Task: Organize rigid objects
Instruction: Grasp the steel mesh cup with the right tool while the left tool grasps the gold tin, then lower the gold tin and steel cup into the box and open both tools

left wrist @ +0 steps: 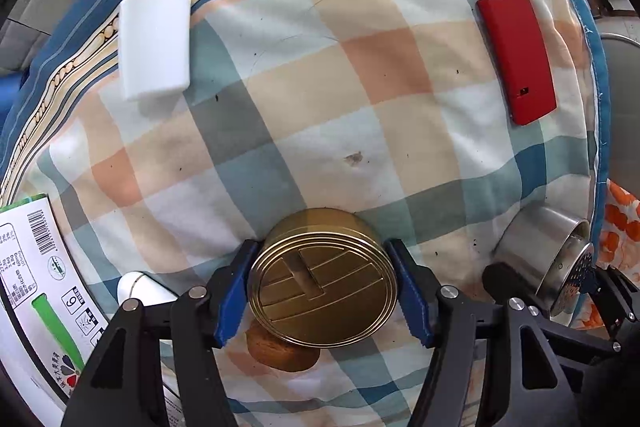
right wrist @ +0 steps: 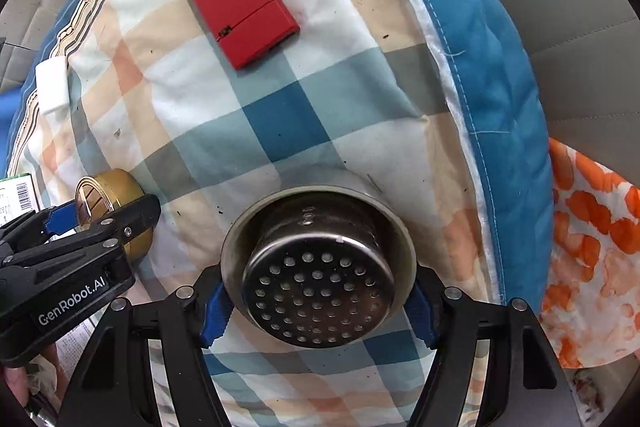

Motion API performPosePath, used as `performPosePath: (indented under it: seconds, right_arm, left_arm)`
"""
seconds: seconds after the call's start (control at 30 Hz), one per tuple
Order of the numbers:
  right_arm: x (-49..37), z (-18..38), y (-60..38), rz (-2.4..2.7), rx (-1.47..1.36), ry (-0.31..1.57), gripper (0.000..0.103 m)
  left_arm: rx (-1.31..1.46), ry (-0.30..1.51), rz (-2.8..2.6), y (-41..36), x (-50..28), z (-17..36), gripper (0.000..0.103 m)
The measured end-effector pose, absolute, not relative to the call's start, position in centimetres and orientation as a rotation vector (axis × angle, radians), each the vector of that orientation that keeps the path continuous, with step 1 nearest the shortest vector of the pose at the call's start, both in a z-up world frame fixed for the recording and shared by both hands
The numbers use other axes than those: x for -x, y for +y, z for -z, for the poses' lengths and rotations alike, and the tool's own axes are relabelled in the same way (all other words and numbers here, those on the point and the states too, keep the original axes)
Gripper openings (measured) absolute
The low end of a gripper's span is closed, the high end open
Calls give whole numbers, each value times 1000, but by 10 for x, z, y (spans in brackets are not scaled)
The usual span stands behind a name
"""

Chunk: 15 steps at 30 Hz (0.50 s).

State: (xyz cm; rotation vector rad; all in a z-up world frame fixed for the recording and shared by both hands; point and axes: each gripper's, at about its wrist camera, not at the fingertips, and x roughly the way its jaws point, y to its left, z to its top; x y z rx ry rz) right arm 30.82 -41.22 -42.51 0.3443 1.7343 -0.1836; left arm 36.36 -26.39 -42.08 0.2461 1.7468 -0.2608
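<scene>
**Both grippers clamped on round metal pieces over checked cloth**

While pointing steeply down at the checked cloth [left wrist: 328,75], grips a gold round tin [left wrist: 323,281]: left gripper [left wrist: 324,291], blue pads [left wrist: 234,291] pressed against the tin's rim on both sides, lid with its raised stripe pattern facing the camera. Just below the tin, on the cloth, a brown stain [left wrist: 280,353]. To the tin's left, near the frame edge, a white rounded object [left wrist: 138,289], only partly visible, and a printed carton [left wrist: 36,291] with a barcode and a green stripe. Farther up the cloth: a white block [left wrist: 154,45] at upper left near the striped border, a red flat case [left wrist: 516,57] at upper right, well apart from each other.

Likewise closed on its load, the right gripper [right wrist: 318,301]: blue pads [right wrist: 216,315] tight against the flared rim of a steel strainer cup [right wrist: 316,267], perforated bottom turned toward the lens. Seen from the left wrist, the same cup at lower right, beside the cloth's edge.

From the right wrist, red case at upper left of the cloth, gold tin at far left between the other gripper's fingers. Right of the blue quilted border [right wrist: 500,107], a grey seat cushion [right wrist: 580,47] and an orange-and-white patterned fabric [right wrist: 592,247].
</scene>
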Motion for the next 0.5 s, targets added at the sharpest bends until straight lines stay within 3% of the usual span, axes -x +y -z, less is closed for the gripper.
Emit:
performPosePath:
  seconds: [0.27,0.5]
  right_arm:
    - [-294,407,-401,147,-321,1719,72]
    - [-288,356,-378,105,-293,1646,72]
  left_arm:
    - [-238,1660,280,-251,-346,367,62]
    - [-155,1554,335,-226,-325,298,62]
